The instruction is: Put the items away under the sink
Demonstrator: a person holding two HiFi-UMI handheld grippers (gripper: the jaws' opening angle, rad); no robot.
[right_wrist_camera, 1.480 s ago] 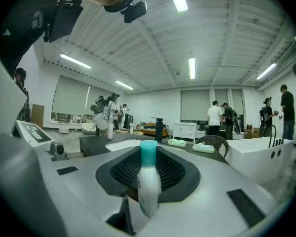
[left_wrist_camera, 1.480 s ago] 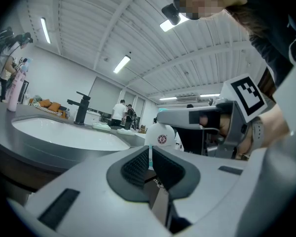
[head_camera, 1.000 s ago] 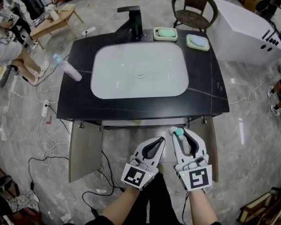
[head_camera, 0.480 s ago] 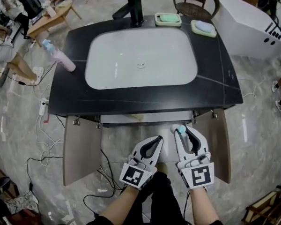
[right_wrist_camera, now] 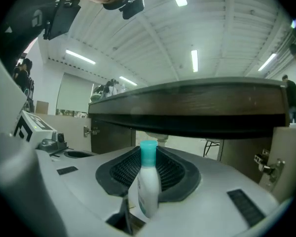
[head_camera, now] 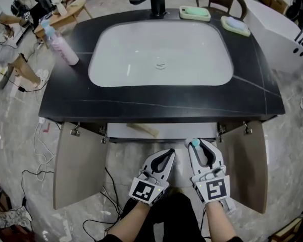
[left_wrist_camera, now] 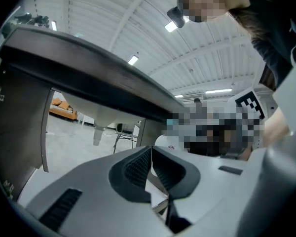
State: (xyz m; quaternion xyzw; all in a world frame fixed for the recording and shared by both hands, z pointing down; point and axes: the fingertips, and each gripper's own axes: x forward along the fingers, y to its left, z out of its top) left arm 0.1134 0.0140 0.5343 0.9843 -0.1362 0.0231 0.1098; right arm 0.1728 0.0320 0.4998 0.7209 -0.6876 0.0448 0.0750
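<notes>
Descent has just brought both grippers level with the open cabinet (head_camera: 182, 131) under the bench (head_camera: 156, 105). My right gripper (head_camera: 197, 144) has its jaws clamped on the teal-capped bottle (right_wrist_camera: 148, 186); my left gripper (left_wrist_camera: 150, 149) is clenched shut, empty. Stowing looks next.

Your small white bottle (right_wrist_camera: 147, 186) with the teal cap lies along the jaws of your right tool (head_camera: 197, 146). It is clamped by its body with the cap at the jaw tips. It sits just in front of the sink (head_camera: 141, 54), below the table edge and facing the open cupboard (head_camera: 161, 131). A pink bottle (head_camera: 64, 49) with a pale blue cap stands on the table left of the sink. Behind the sink lie a green soap dish (head_camera: 195, 13) and, further right, a blue soap dish (head_camera: 235, 25).
</notes>
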